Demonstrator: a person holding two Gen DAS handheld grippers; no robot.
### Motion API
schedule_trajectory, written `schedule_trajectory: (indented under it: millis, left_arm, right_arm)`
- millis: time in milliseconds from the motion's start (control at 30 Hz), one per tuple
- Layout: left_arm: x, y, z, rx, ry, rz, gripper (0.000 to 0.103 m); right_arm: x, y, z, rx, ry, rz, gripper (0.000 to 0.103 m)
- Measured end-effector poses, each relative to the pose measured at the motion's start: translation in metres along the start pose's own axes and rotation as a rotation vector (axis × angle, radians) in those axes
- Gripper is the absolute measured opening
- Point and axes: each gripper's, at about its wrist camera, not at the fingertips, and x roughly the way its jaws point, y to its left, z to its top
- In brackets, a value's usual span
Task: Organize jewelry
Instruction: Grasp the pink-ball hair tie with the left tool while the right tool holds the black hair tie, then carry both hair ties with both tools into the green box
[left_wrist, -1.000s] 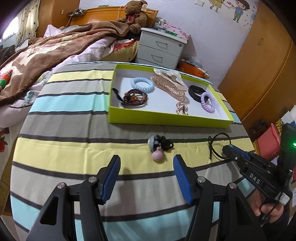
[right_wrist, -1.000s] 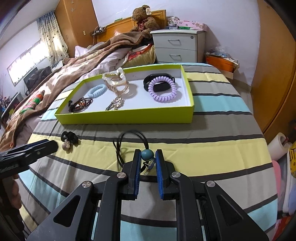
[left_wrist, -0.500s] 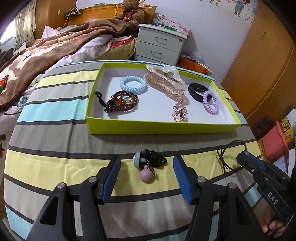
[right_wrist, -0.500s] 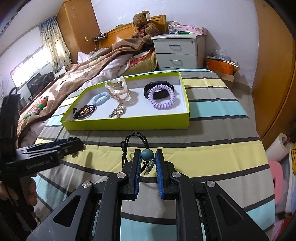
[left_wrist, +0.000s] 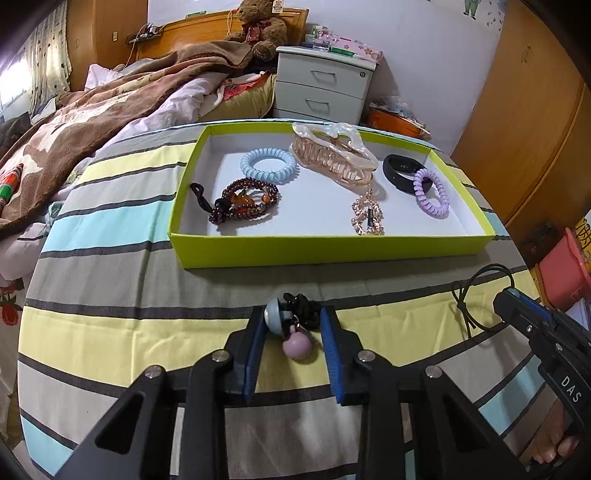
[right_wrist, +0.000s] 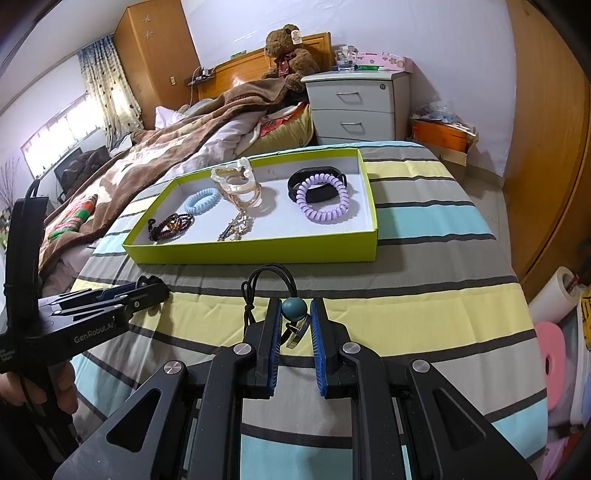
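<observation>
A lime-green tray (left_wrist: 332, 253) (right_wrist: 258, 251) on the striped cloth holds a blue coil tie (left_wrist: 268, 164), a dark bead bracelet (left_wrist: 243, 201), a clear claw clip (left_wrist: 332, 153), a gold chain (left_wrist: 366, 218), a black band (left_wrist: 397, 171) and a purple coil tie (left_wrist: 431, 194). My left gripper (left_wrist: 293, 325) has closed around a black hair tie with a blue-grey and a pink ball (left_wrist: 291, 332). My right gripper (right_wrist: 293, 314) is shut on a black cord with a teal bead (right_wrist: 293, 308); its loop (right_wrist: 267, 280) lies ahead.
A bed with a brown blanket (left_wrist: 110, 110) lies to the left. A white nightstand (left_wrist: 325, 86) stands behind the tray and a wooden wardrobe (left_wrist: 524, 110) to the right. A pink container (left_wrist: 565, 269) sits beyond the right table edge.
My left gripper moved forward over the ball hair tie and its jaws narrowed around it. My right gripper stayed shut on the beaded cord and lifted slightly.
</observation>
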Motion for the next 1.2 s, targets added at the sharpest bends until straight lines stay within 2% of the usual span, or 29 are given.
schedule_trajectory:
  millis: [67,133,800,1200]
  left_arm:
    - [-0.001,0.0,0.0,0.002,-0.001,0.001,0.029]
    - [-0.002,0.0,0.0,0.008,-0.005,0.003,0.022]
    - [-0.022,0.005,0.0,-0.005,-0.044,-0.025,0.021]
    - [-0.05,0.011,0.004,-0.013,-0.1,-0.027,0.021]
  right_arm:
    - [0.0,0.0,0.0,0.0,-0.001,0.001,0.016]
    - [0.0,0.0,0.0,0.0,0.001,0.0,0.016]
    - [-0.011,0.003,0.005,-0.006,-0.023,0.003,0.016]
    - [-0.029,0.009,0.016,-0.018,-0.078,0.008,0.016]
